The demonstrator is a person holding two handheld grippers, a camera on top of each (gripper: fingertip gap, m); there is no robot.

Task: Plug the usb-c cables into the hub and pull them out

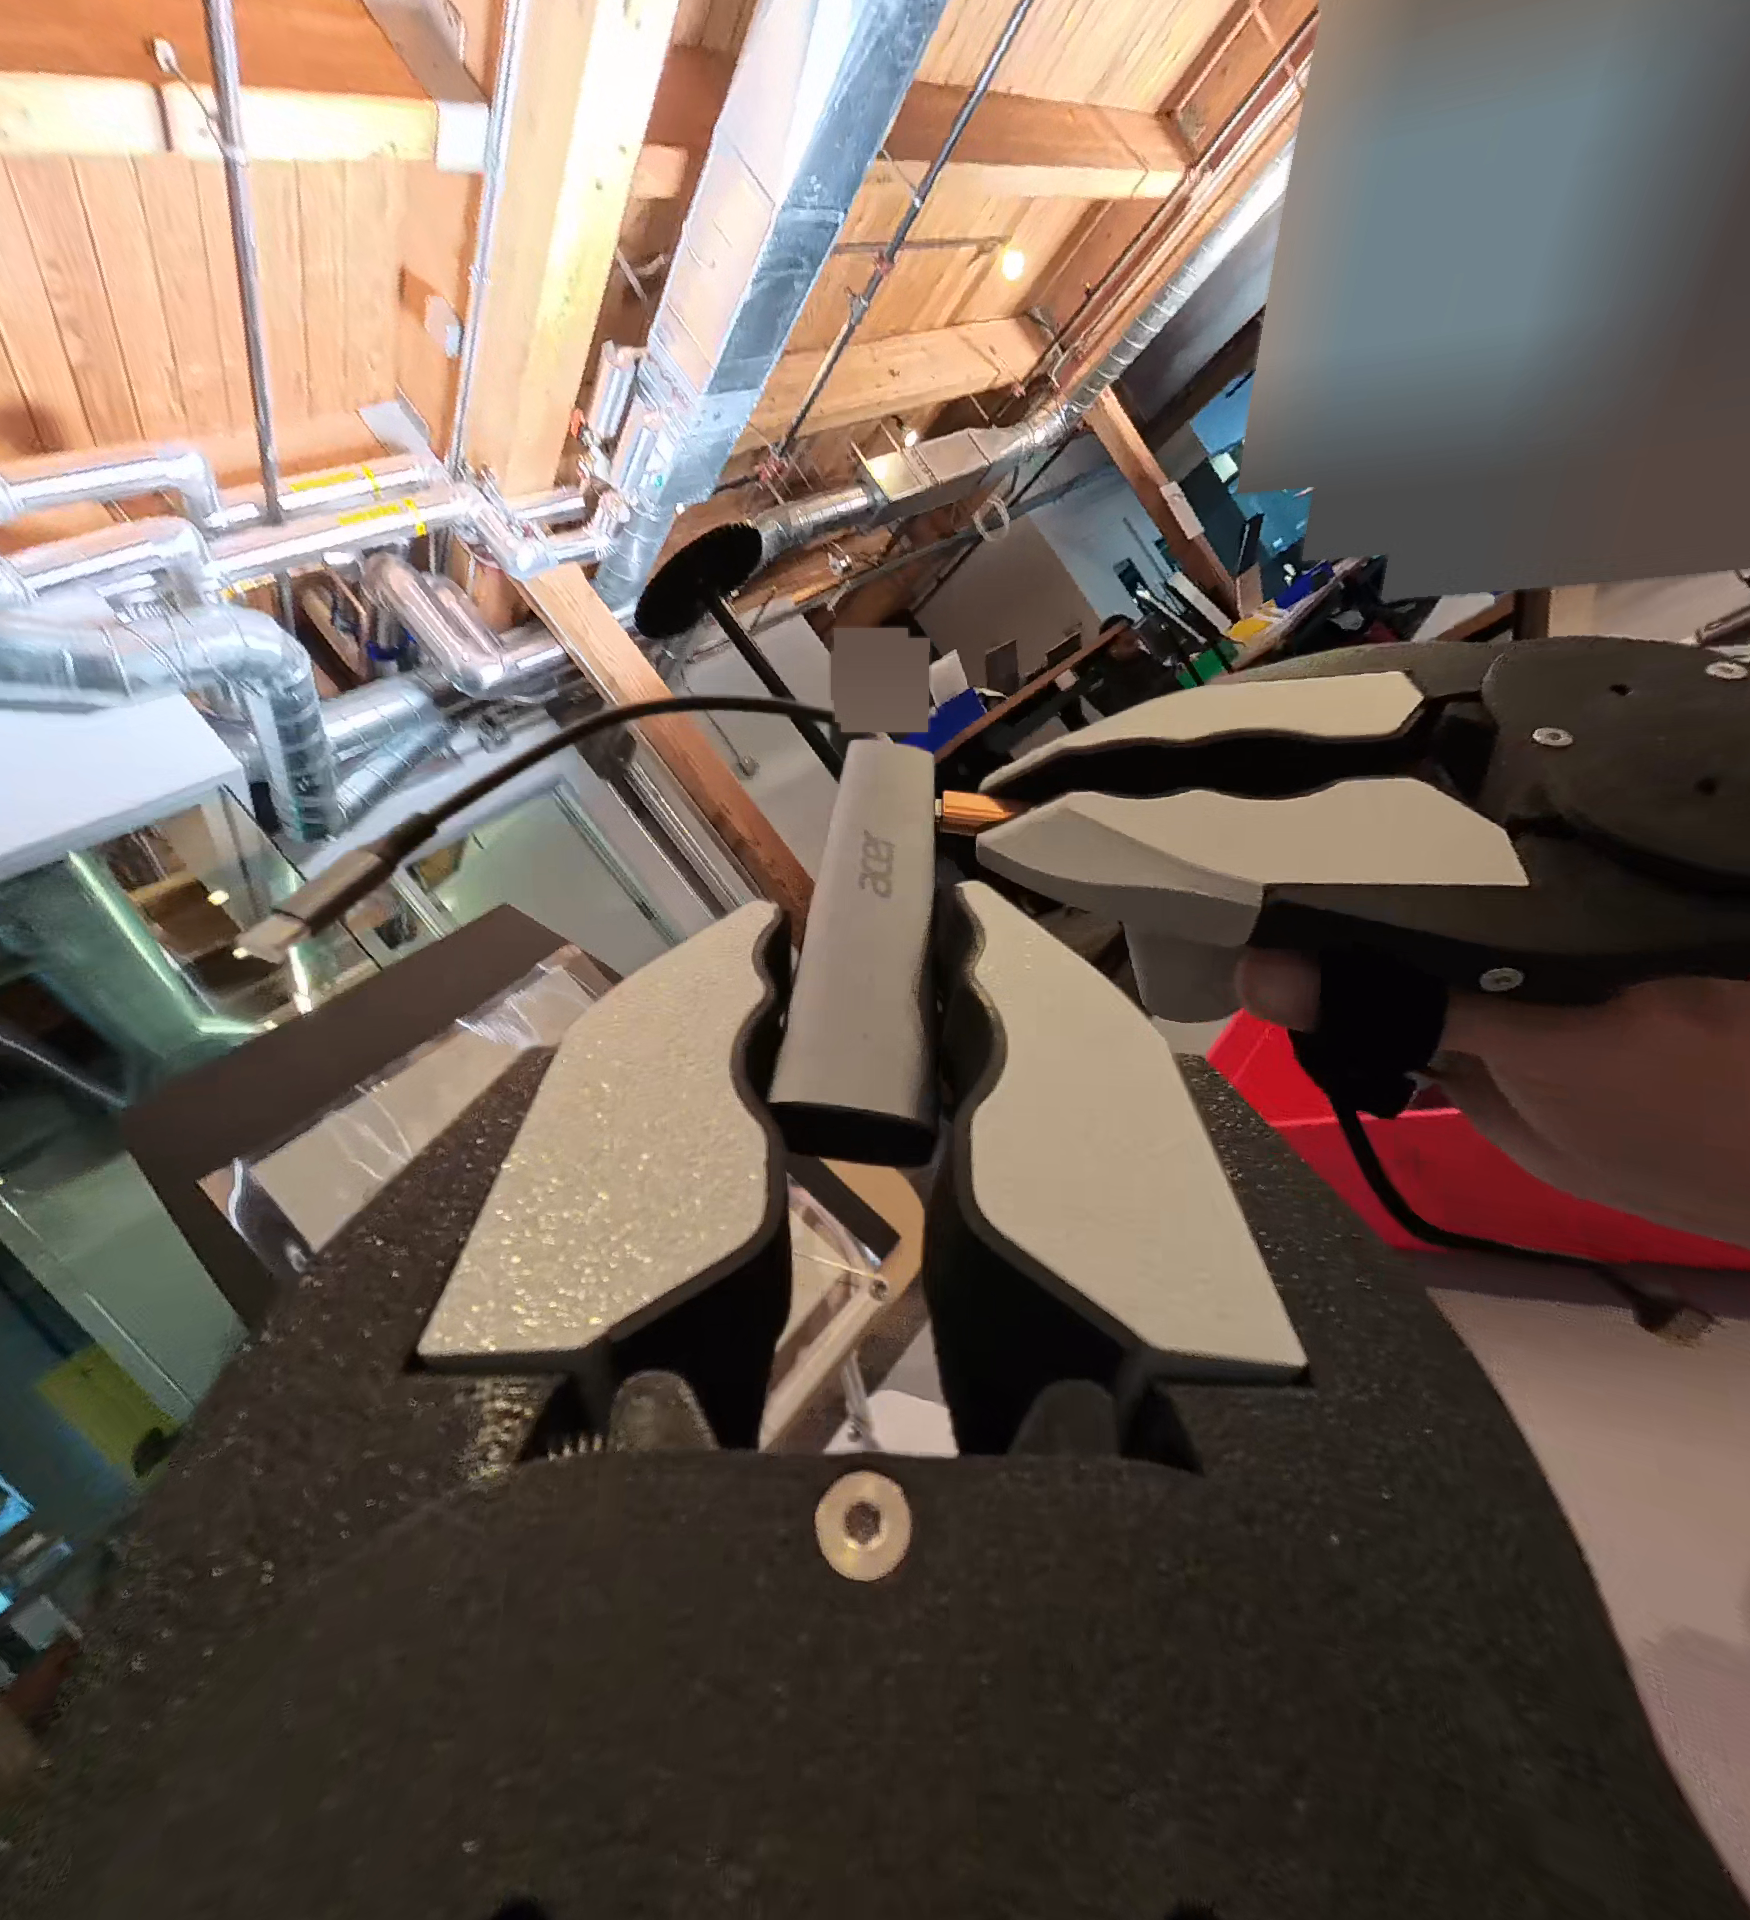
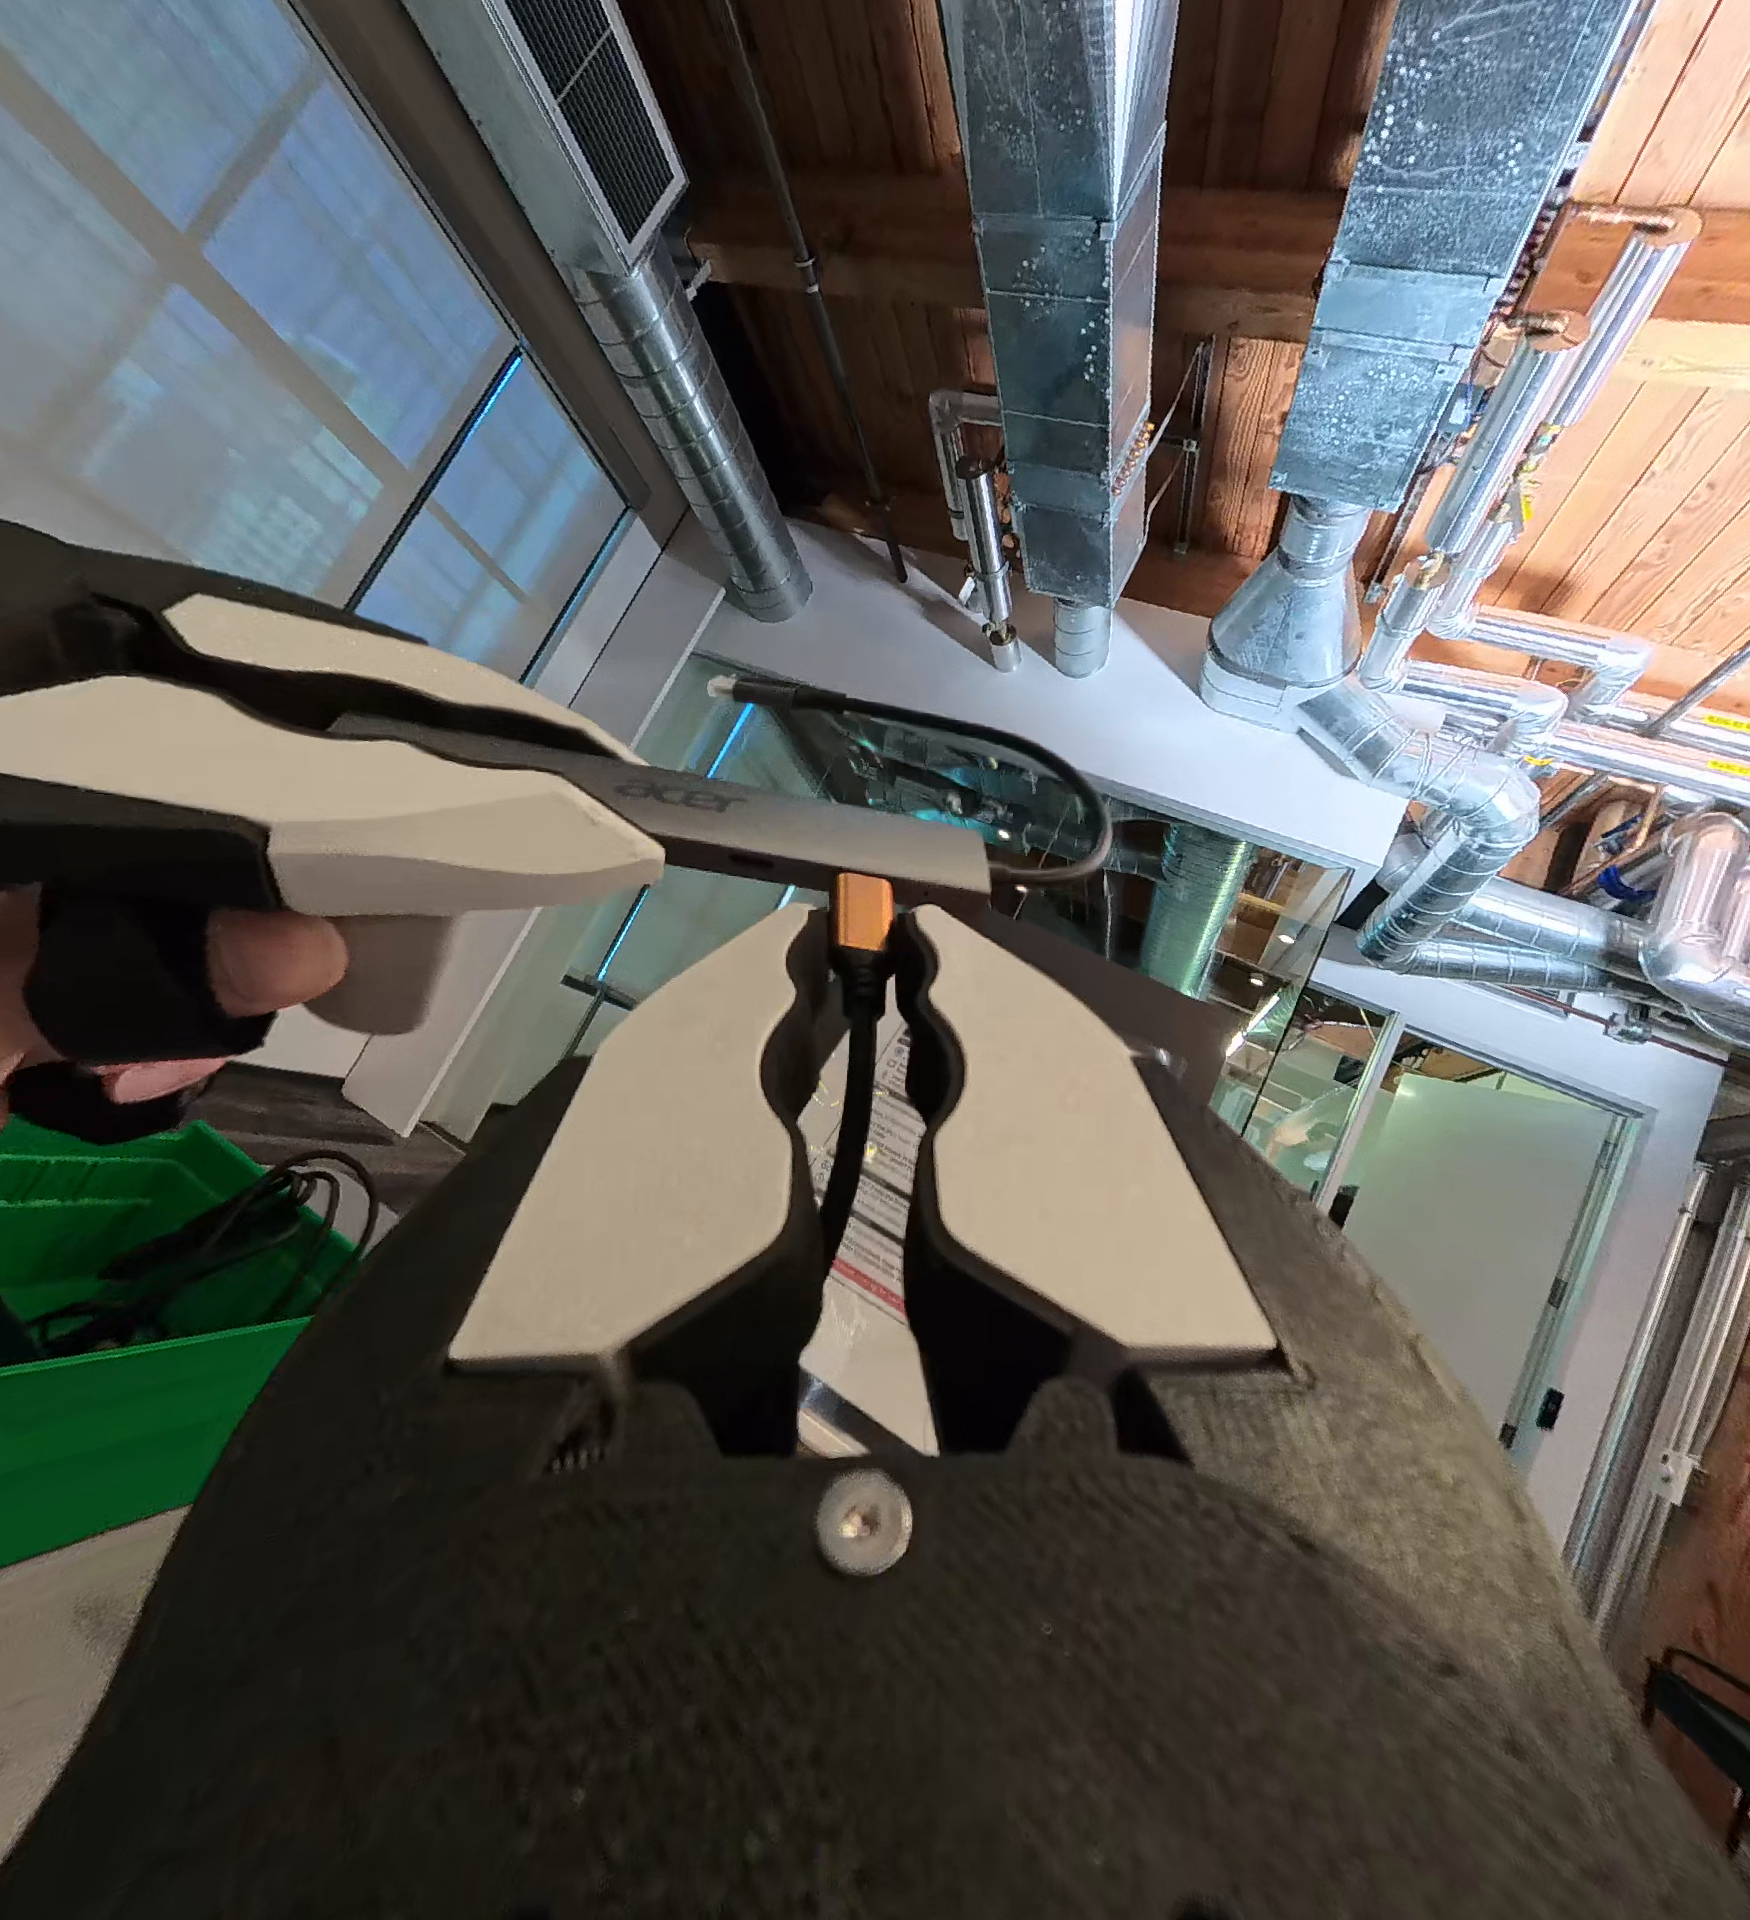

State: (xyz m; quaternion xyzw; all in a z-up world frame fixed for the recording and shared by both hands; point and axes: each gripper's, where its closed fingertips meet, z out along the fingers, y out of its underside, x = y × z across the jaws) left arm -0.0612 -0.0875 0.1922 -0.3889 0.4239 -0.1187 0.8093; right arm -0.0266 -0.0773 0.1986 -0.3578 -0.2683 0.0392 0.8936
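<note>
The left tongs [image 1: 860, 935] clamp the grey hub [image 1: 866, 914] lengthwise; the right tongs [image 2: 855, 935] pinch the orange USB-C plug [image 2: 860, 912], seemingly seated in the hub's side.

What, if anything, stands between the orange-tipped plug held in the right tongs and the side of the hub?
Nothing visible does. The right tongs are shut on the orange plug, whose tip already meets the side edge of the grey hub, which the left tongs hold. The hub's own short cable curves away on its far side.
</note>
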